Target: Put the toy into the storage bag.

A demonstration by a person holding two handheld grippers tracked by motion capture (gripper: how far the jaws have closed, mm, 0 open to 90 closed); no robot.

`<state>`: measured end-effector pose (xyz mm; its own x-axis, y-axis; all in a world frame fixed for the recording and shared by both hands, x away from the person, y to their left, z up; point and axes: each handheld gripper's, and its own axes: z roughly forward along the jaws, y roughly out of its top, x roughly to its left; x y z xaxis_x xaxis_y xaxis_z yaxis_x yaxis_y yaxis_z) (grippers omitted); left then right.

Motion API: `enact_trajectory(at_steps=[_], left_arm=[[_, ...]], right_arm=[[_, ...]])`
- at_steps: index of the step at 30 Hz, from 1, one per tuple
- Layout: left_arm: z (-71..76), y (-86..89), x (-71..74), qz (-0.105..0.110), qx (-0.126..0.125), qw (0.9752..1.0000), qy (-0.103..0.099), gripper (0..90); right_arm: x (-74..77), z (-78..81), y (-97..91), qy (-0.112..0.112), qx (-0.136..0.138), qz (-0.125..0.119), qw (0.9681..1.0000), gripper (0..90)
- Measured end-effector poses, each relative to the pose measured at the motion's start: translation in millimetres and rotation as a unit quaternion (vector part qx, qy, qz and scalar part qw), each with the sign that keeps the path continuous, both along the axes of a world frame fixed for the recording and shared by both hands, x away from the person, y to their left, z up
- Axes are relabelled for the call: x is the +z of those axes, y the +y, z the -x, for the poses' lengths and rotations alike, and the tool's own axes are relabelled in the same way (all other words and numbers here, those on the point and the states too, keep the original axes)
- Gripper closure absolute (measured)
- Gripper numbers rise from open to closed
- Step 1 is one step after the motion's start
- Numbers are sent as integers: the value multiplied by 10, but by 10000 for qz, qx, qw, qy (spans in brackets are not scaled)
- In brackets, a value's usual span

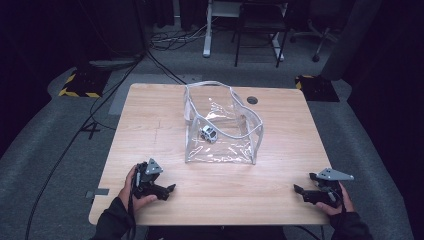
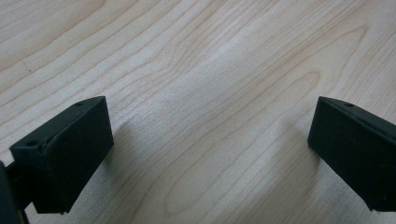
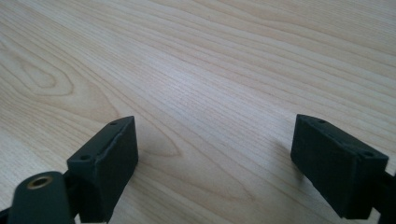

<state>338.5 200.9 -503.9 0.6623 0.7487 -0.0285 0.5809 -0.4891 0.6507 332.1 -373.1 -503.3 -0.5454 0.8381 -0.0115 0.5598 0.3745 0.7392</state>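
Looks like either the very start or the wrap-up: the small toy car sits inside the clear bag mid-table. Left tongs and right tongs rest near the front edge, both spread wide, holding nothing.

Left gripper lies low, fingers spread wide; right gripper likewise, fingers parted

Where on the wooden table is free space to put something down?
The light wooden table is bare left of the clear plastic bag, right of it, and along the near edge between the left gripper and the right gripper. Only the middle is taken: the bag holds a small grey toy car.
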Motion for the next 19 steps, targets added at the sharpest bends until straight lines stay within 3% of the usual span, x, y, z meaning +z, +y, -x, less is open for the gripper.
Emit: enact_trajectory(at_steps=[19], left_arm=[[-19, 0, 1, -32, 27, 10000, -28, 2]], right_arm=[[0, -1, 0, -3, 4, 1, 10000, 151]])
